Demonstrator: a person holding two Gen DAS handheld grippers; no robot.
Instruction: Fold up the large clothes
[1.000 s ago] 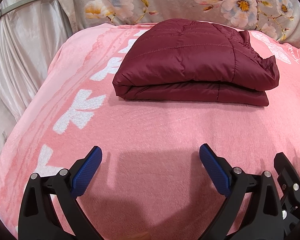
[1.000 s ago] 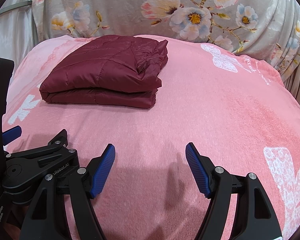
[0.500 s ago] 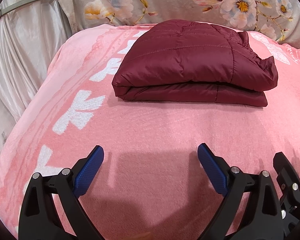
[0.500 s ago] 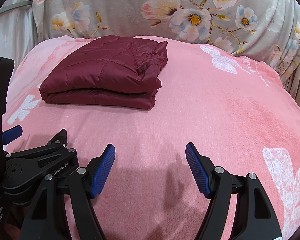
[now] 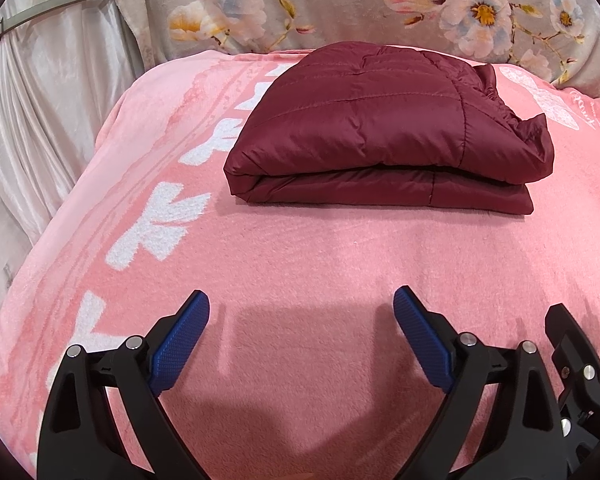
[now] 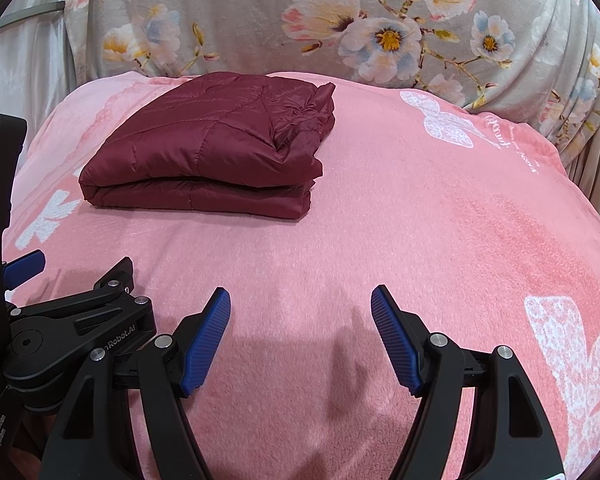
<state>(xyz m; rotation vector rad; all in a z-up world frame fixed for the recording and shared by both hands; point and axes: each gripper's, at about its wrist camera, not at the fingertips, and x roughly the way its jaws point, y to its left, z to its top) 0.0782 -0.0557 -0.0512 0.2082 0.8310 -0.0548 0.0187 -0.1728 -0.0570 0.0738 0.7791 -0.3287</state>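
A dark red quilted puffer jacket (image 5: pixel 380 128) lies folded into a thick rectangular bundle on the pink blanket (image 5: pixel 320 264); it also shows in the right wrist view (image 6: pixel 208 148) at the upper left. My left gripper (image 5: pixel 302 308) is open and empty, held over the blanket well short of the jacket's near fold. My right gripper (image 6: pixel 300 304) is open and empty, to the right of the left one and nearer the camera than the jacket. The left gripper's black body (image 6: pixel 72 332) shows at the lower left of the right wrist view.
The pink blanket (image 6: pixel 420 220) with white patterns covers the whole surface. A grey floral cover (image 6: pixel 340 28) rises behind it. Pale satin drapery (image 5: pixel 52 100) and a metal rail hang at the left. The blanket's edge falls off at the right (image 6: pixel 580 184).
Both grippers have stayed open and nearly still; the left wrist view has shifted very slightly, the jacket sitting a touch higher in frame.
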